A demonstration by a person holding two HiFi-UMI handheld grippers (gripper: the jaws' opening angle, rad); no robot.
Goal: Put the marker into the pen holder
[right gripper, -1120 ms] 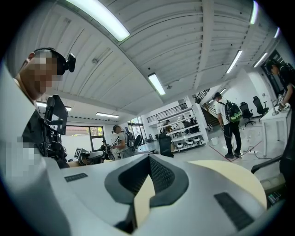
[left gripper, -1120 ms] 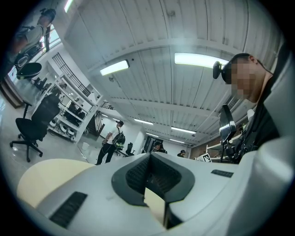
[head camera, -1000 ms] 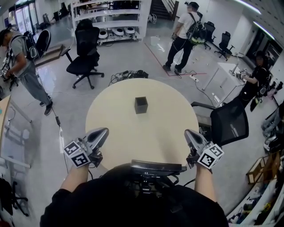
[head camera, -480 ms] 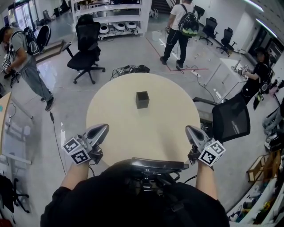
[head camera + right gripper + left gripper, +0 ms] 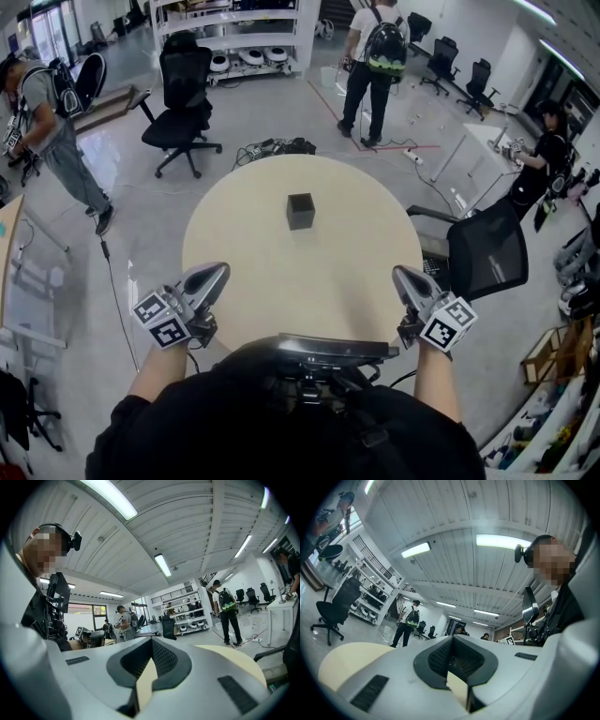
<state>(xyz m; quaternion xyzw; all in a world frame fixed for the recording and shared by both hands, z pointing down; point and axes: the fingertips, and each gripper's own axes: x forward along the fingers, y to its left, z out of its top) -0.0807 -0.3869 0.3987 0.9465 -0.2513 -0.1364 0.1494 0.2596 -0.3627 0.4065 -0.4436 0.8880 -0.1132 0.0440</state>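
The pen holder [image 5: 300, 211], a small black open cube, stands near the middle of the round beige table [image 5: 253, 272]. No marker shows in any view. My left gripper [image 5: 219, 271] hovers at the table's near left edge, and my right gripper [image 5: 399, 273] at the near right edge. Both point toward the holder from well short of it. In the left gripper view the left gripper [image 5: 452, 638] has its jaws together with nothing between them. The right gripper view shows the same for the right gripper [image 5: 151, 642].
A black mesh chair [image 5: 486, 260] stands close to the table's right side. Another office chair [image 5: 181, 117] and cables [image 5: 272, 148] lie on the floor beyond. People stand at the far left [image 5: 47, 122], back [image 5: 368, 61] and right [image 5: 544, 155]. White shelves [image 5: 234, 37] line the back.
My head view shifted a little, so the table sits slightly higher in the picture. The person with the backpack walked farther away. Both grippers and the pen holder stayed put.
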